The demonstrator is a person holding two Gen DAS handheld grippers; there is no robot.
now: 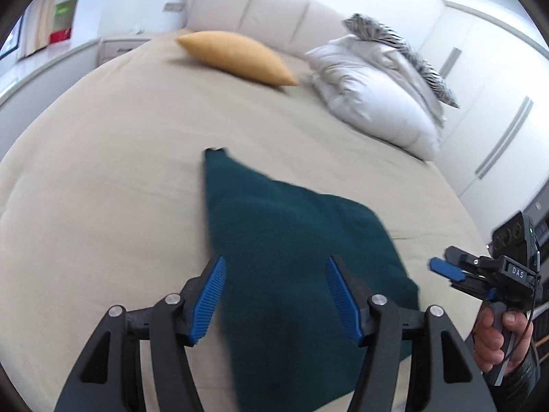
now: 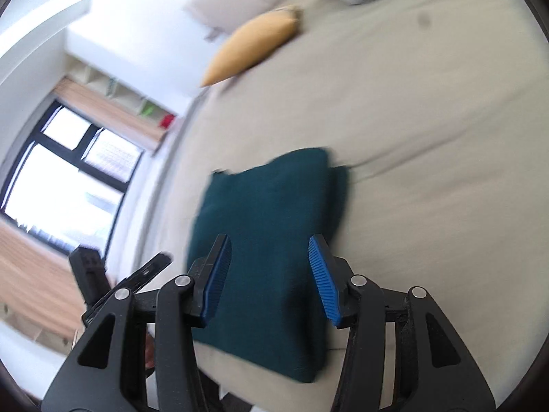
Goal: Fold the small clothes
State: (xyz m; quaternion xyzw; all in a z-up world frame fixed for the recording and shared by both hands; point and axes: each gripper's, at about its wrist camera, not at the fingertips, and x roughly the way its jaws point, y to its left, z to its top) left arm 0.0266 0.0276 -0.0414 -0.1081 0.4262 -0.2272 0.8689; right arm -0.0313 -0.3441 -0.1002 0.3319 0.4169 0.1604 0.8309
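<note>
So we've got one dark teal garment [image 1: 302,257] folded flat on the beige bed [image 1: 103,178], sitting lower middle of the frame. Two claws here: left claw [image 1: 276,297] is spread wide and hovering over the cloth, gripping nothing, and the right claw [image 2: 269,276] is released too, also empty above it. Counting pillows toward the top: one mustard pillow [image 1: 236,56], one white pillow [image 1: 374,99], one zebra-striped pillow [image 1: 401,51] behind it

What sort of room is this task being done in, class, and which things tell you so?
Most likely a bedroom: a wide bed with a padded headboard, pillows by it, and a wardrobe beside it.
</note>
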